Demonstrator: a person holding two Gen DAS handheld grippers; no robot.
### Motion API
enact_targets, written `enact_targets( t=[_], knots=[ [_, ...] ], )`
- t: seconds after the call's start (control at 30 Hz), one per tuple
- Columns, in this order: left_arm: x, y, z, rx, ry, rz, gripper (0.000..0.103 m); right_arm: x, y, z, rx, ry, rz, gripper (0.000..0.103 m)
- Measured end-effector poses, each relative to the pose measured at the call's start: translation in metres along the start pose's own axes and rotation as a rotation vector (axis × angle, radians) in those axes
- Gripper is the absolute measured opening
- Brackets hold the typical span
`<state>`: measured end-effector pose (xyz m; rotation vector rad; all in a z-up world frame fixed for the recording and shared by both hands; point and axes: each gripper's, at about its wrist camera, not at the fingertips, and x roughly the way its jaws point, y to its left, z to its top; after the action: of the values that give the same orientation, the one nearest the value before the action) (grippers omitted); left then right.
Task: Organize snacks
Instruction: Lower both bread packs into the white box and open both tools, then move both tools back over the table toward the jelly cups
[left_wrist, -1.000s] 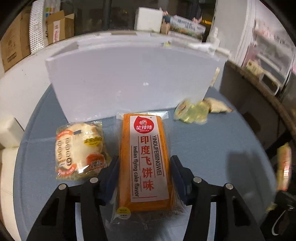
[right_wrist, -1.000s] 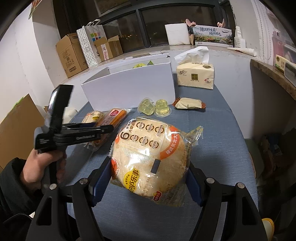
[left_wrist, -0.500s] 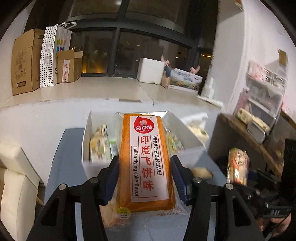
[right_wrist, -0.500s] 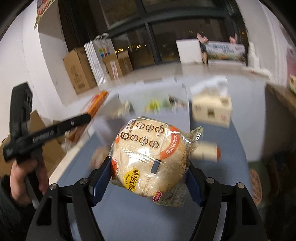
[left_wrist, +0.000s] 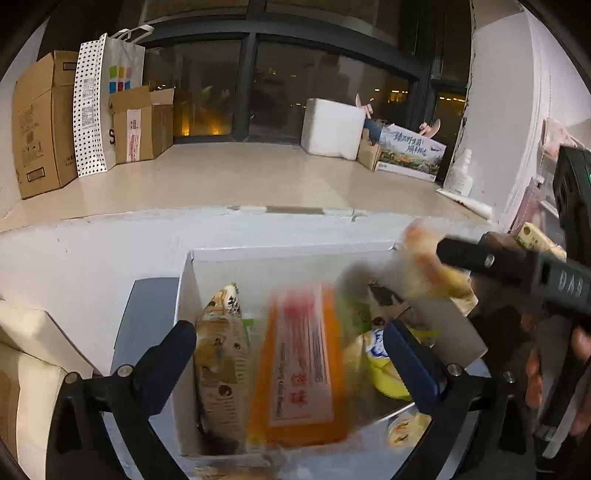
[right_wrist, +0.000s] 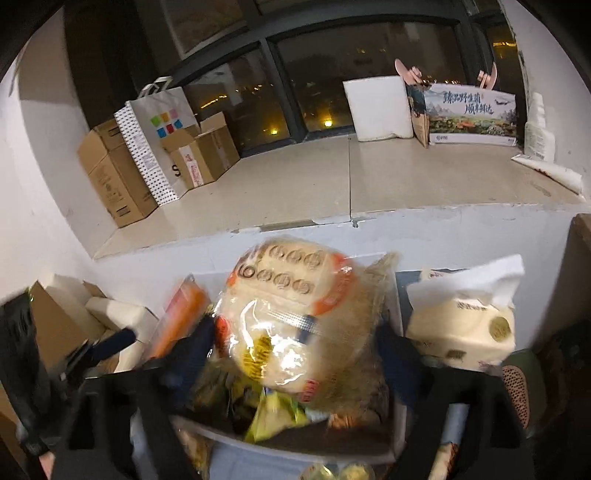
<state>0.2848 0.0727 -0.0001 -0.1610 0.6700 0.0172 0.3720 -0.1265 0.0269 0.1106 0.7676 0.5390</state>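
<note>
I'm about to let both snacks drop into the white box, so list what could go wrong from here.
1. The orange packet is between the left claw's just-opened jaws, over a box already full; it may land on top and slide out.
2. The round bread bag, released by the right claw, sits near the box's right rim and could tip over it.
3. Both claws crowd one opening and could collide.

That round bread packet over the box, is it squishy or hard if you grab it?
Probably squishy: the round bread packet looks puffy and soft inside thin, shiny plastic. The wrapper's crinkly edges will likely flop, and the glossy film may slip. It looks light for its size.
</note>
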Motion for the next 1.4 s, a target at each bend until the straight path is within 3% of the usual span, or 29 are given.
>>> enact_targets(
  t=[0.3, 0.47, 0.53, 0.63, 0.87, 1.0, 1.13, 1.27, 1.4],
  knots=[
    [-0.003, 0.011, -0.014, -0.034, 0.044, -0.046, 0.103, -0.015, -0.009, -0.012, 0.006, -0.056, 0.014, 0.103],
    [-0.039, -0.005, -0.025, 0.055, 0.021, -0.096, 0.103, -0.050, 0.000, -0.026, -0.048, -0.083, 0.034, 0.103],
    [-0.057, -0.011, -0.034, 0.076, 0.003, -0.093, 0.103, -0.071, 0.006, -0.038, -0.071, -0.110, 0.043, 0.103],
    [-0.079, -0.016, -0.057, 0.055, 0.019, -0.145, 0.103, -0.097, 0.014, -0.061, -0.097, -0.123, 0.076, 0.103],
    [-0.136, -0.023, -0.124, 0.058, 0.027, -0.218, 0.103, -0.148, 0.014, -0.154, -0.158, -0.156, 0.095, 0.103],
    [-0.156, -0.023, -0.166, 0.008, 0.039, -0.243, 0.103, -0.150, -0.008, -0.201, -0.106, -0.116, 0.080, 0.103],
    [-0.164, -0.024, -0.187, -0.002, 0.043, -0.231, 0.103, -0.137, -0.038, -0.234, 0.004, -0.060, 0.027, 0.103],
    [-0.169, -0.024, -0.197, -0.017, 0.048, -0.243, 0.103, -0.120, -0.058, -0.248, 0.055, 0.004, 0.010, 0.103],
    [-0.164, -0.023, -0.199, -0.024, 0.061, -0.229, 0.103, -0.108, -0.068, -0.245, 0.079, 0.014, -0.014, 0.103]
  ],
)
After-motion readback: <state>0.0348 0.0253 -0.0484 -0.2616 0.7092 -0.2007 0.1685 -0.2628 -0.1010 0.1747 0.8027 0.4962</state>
